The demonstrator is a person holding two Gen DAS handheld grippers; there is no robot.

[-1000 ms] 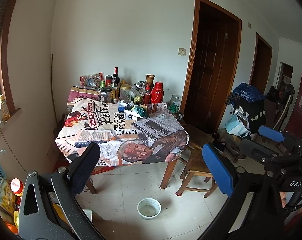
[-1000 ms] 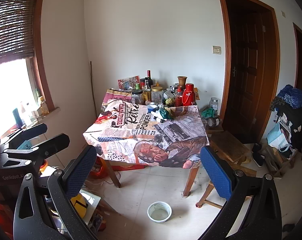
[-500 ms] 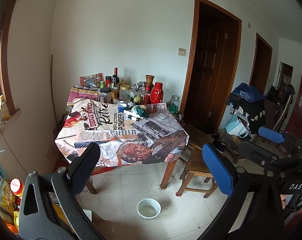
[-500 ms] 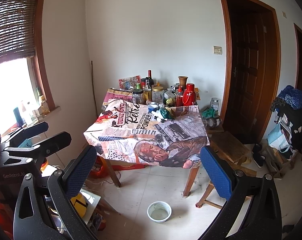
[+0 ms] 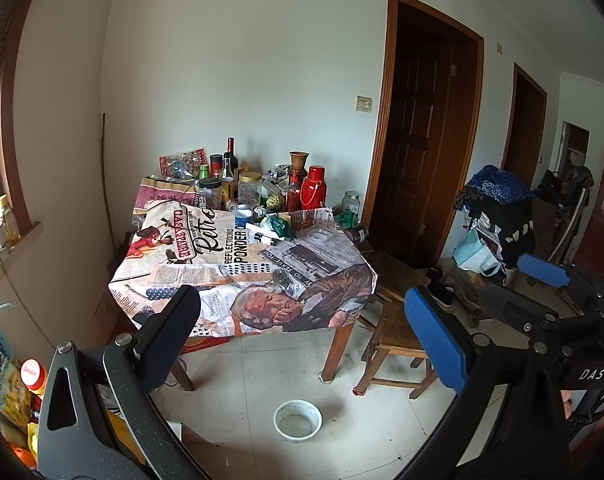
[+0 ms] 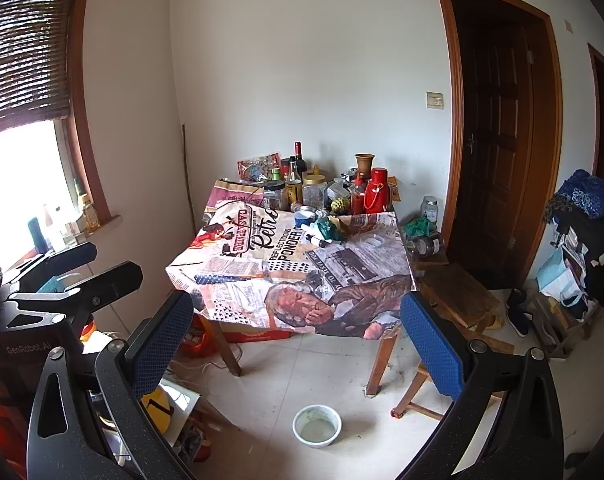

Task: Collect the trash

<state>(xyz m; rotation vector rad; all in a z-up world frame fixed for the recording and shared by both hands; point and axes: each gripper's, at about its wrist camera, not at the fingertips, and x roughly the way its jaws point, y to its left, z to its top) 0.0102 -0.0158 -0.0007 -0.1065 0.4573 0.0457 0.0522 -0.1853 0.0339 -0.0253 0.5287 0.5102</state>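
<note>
Both my grippers, left [image 5: 302, 330] and right [image 6: 296, 330], hang spread and empty, well short of table [image 5: 206, 276]. Green wrapper [image 5: 281, 227] lies mid-table, near red flask [image 5: 313, 193]. Bowl [image 5: 297, 420] on floor.

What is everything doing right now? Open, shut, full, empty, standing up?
left gripper: open, holding nothing
right gripper: open, holding nothing
dark door: shut
red thermos: upright, lid on
wine bottle: upright
yellow-lidded jar: upright, lid on
white bowl: on the floor, upright; contents unclear
green crumpled wrapper: lying on the tablecloth
</note>
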